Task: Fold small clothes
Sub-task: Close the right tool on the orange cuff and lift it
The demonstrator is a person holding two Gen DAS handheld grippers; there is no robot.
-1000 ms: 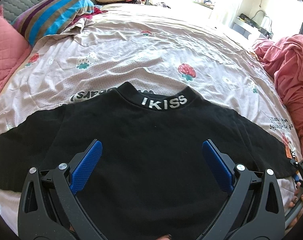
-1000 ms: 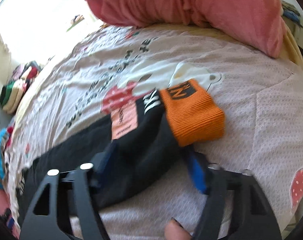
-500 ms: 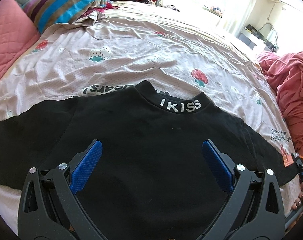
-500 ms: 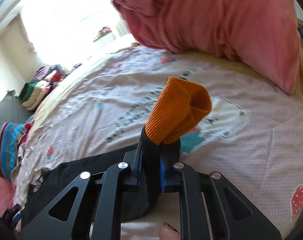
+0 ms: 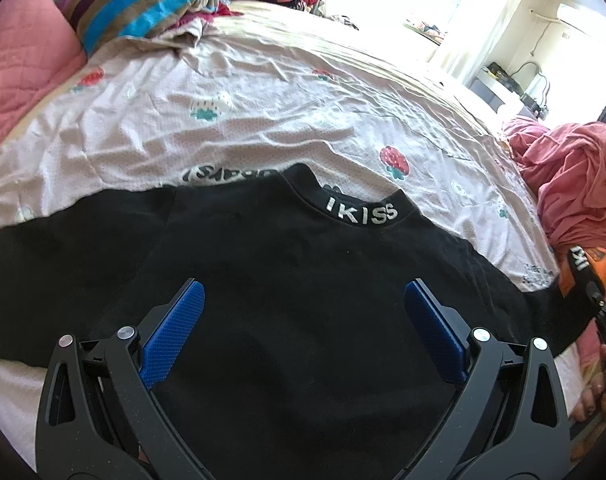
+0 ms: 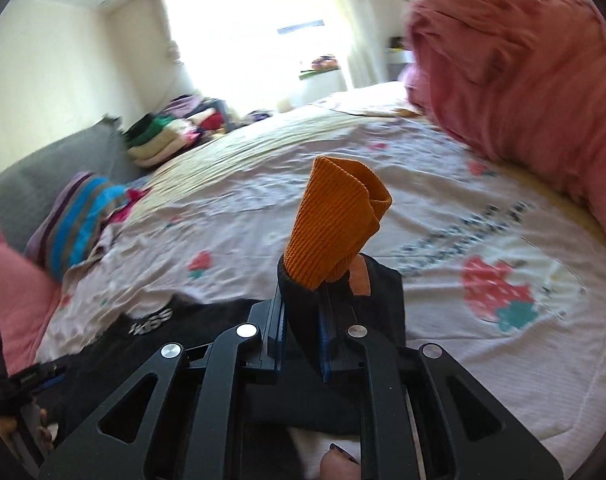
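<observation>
Two grippers, one sleeve raised: start of a sleeve fold

Two jaw states appear. The right gripper (image 6: pixel 303 338) has its jaws pressed together on the end of the black sleeve (image 6: pixel 379 292), just behind the orange cuff (image 6: pixel 335 220), which stands up out of the jaws and flares at its free end. Gripping behind the ribbed band, not on it, probably gives a flatter, thinner bite and leaves the cuff visible as a marker of the sleeve end. The sleeve is lifted off the bed sheet (image 6: pixel 443 208), which suggests it is about to be carried inward over the body of the garment.

The left gripper (image 5: pixel 303 336) has its jaws spread wide and holds nothing; its blue pads (image 5: pixel 175 332) hang over the chest of the black sweater (image 5: pixel 287 280). Whether they touch the cloth cannot be told. This position, judged from the task, would let the left gripper pin the body while the sleeve is drawn across.

The sweater lies flat, collar (image 5: pixel 359 214) pointing away from the left wrist camera, its lettering readable. The other sleeve (image 5: pixel 43 272) remains stretched out on the sheet, so neither sleeve fold looks complete.

Around the garment, a pink quilt (image 6: pixel 515 60) is heaped beside the raised sleeve, a striped pillow (image 5: pixel 143 4) lies beyond the collar, and a stack of folded clothes (image 6: pixel 163 140) sits at the far edge of the bed.
</observation>
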